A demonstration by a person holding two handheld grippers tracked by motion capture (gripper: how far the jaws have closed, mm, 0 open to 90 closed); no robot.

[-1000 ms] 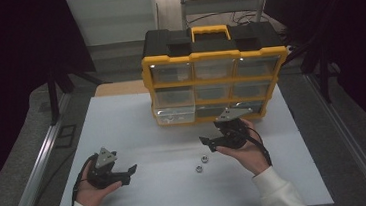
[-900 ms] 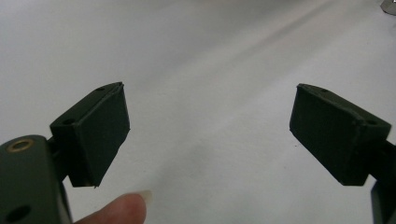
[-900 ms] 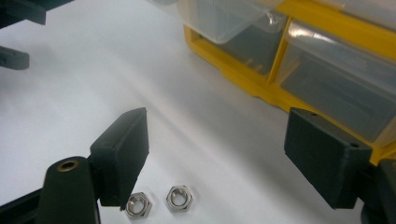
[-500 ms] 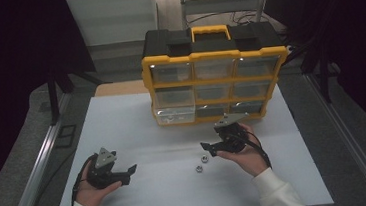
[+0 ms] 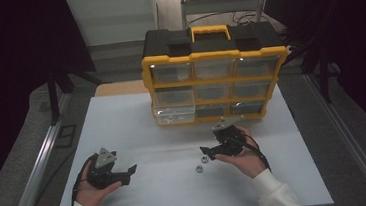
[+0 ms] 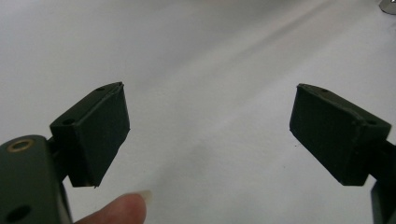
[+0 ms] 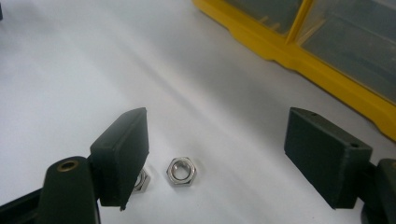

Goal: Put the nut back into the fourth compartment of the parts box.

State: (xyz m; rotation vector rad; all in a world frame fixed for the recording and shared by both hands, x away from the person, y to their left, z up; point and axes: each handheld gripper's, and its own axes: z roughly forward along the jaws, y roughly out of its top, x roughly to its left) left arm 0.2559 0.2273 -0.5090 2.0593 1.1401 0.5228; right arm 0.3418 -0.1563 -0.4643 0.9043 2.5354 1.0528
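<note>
Nuts lie on the white table [image 5: 138, 132]: one hex nut [image 7: 182, 171] sits between the right gripper [image 7: 217, 156]'s wide-spread jaws, untouched, and a second nut [image 7: 141, 181] peeks from behind its left jaw. Just beyond stands the yellow drawer organizer [image 5: 215, 85]. Well apart, the left gripper [image 6: 210, 135] hovers over bare table, jaws released and holding nothing.

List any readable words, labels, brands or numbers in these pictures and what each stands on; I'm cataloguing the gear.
None can be read.
Organiser case: no legible brand or label on the lid or drawers.
Hex nuts: no stamped marks visible.
Left gripper and right gripper: plain black, no lettering.
</note>
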